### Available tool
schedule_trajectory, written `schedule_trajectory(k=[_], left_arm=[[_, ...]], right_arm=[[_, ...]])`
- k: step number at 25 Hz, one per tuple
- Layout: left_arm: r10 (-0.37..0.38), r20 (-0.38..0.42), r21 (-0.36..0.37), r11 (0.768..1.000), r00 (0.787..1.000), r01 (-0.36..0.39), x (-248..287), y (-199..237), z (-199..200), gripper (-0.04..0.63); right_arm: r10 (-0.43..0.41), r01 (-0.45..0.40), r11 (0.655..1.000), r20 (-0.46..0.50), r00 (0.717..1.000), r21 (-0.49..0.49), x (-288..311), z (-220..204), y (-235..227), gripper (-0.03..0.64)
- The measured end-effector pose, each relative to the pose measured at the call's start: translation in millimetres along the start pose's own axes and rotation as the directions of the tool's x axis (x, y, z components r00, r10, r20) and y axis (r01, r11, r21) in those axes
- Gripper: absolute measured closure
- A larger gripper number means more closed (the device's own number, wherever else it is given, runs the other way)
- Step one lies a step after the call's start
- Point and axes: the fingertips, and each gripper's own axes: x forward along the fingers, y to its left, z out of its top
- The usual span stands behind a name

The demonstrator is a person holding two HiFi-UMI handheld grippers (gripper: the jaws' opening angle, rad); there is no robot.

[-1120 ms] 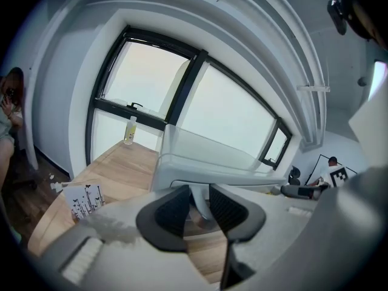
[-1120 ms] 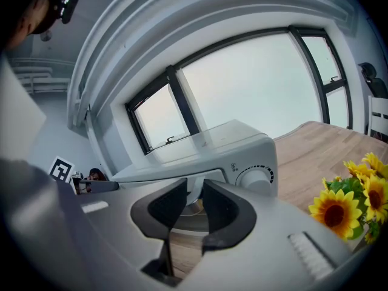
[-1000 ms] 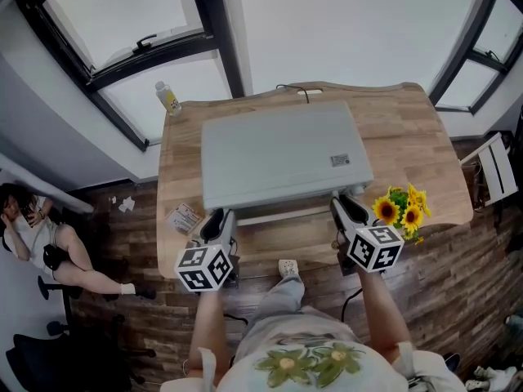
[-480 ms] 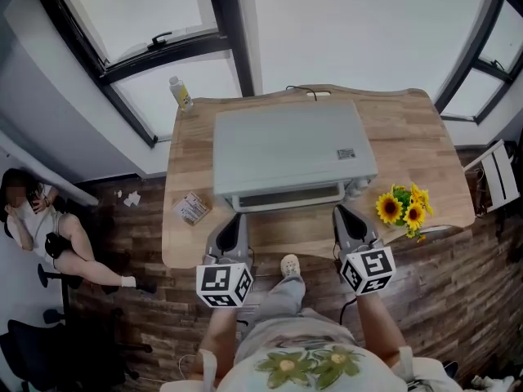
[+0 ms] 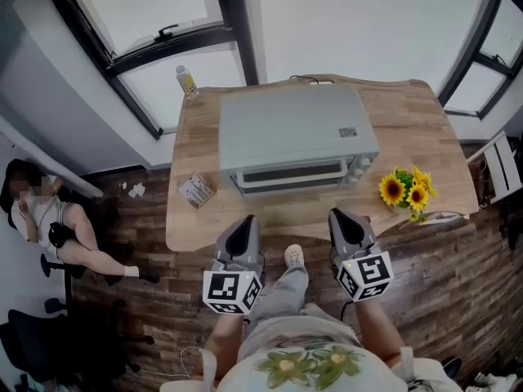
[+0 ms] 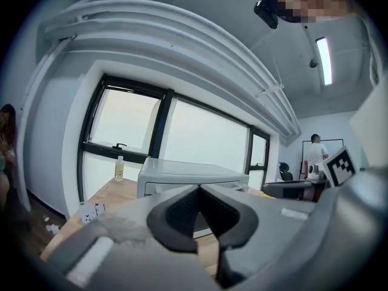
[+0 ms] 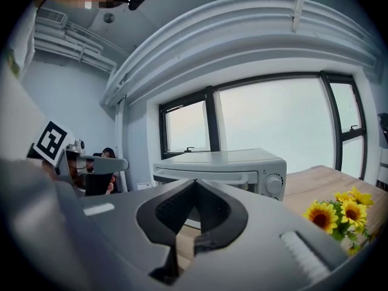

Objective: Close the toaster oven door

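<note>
Head view shows the toaster oven (image 5: 298,133) on the surface (image 5: 409,129), its door (image 5: 288,175) shut; left tool (image 5: 244,225) and right tool (image 5: 341,219), both pinched together and empty, hang clear of it.

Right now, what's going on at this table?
A person stands at the wooden table with a gripper in each hand. The left gripper and the right gripper are both shut with nothing between their jaws, and they hang near the table's front edge without touching anything. The toaster oven sits mid-table and its door looks shut. Sunflowers stand to its right, and a small bottle is at the back left corner.
</note>
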Motion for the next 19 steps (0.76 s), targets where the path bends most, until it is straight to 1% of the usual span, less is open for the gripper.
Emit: schedule_trajectory(k=[6, 13, 19], left_arm=[[-0.023, -0.007, 0.018, 1.0, 1.0, 0.024, -23.4, -14.0, -5.0, 0.592], [-0.049, -0.014, 0.032, 0.998, 0.999, 0.05, -39.9, -27.3, -10.6, 0.592], [-0.068, -0.012, 0.038, 0.997, 0.998, 0.068, -49.3, -32.3, -11.2, 0.592]], right_arm=[[0.004, -0.004, 1.0, 0.011, 1.0, 0.005, -21.0, -2.7, 20.5, 0.618], [-0.009, 0.009, 1.0, 0.014, 1.0, -0.009, -43.5, -4.5, 31.0, 0.618], [-0.005, 0.005, 1.0, 0.015, 1.0, -0.02, -51.4, -6.3, 40.1, 0.618]])
